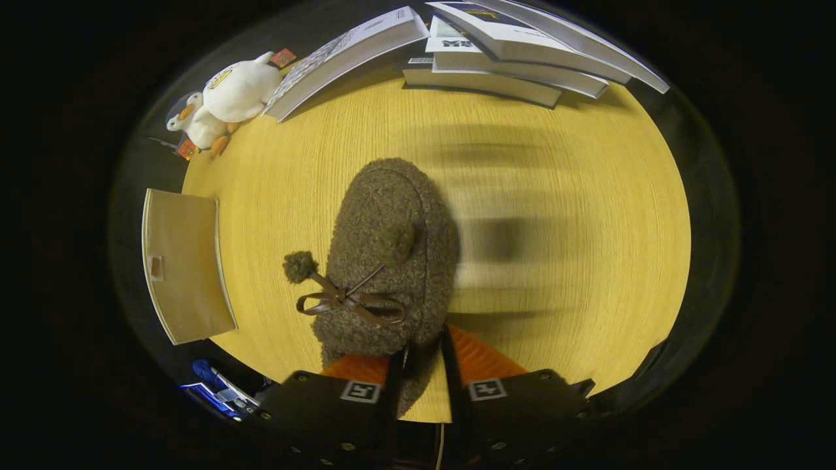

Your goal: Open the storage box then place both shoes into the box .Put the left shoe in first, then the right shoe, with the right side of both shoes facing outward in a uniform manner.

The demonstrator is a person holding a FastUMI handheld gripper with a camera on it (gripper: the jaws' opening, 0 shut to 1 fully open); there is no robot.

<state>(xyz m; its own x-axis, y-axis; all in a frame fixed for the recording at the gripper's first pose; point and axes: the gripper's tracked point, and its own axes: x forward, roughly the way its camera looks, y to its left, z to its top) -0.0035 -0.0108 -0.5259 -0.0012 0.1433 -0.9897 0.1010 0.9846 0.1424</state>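
Brown, fuzzy and boucle-like, a slipper-style shoe (392, 254) hangs over the yellow wood-grain table (588, 228), toe pointing away from the gripper (424, 365). Its fingers are closed in tight on the shoe's heel end, one each side w/ only a narrow gap between, so it is clenched on the shoe. A brown ribbon bow (349, 301) w/ pom-poms sits on the upper, just ahead of the fingertips. The blurred shadow (503, 238) on the table right of the shoe suggests the shoe is lifted and in motion, though that is a judgement.

Relative to the shoe: the storage box (186, 264), a beige fabric one, sits to its left near the table edge, well apart. Its lid or flap w/ a small pull tab looks closed, but the fisheye warps it too much to be sure. Far left beyond the box lies a white plush duck (228, 94). Beyond the shoe's toe lies a stack of books (496, 55), w/ one more book (346, 59) slanted beside it.

Progress: early to mid. One shoe is in hand, not yet in the box; which shoe (L or R) can't be told. Left to do: carry it to the box, set it w/ right side outward, then the 2nd shoe.
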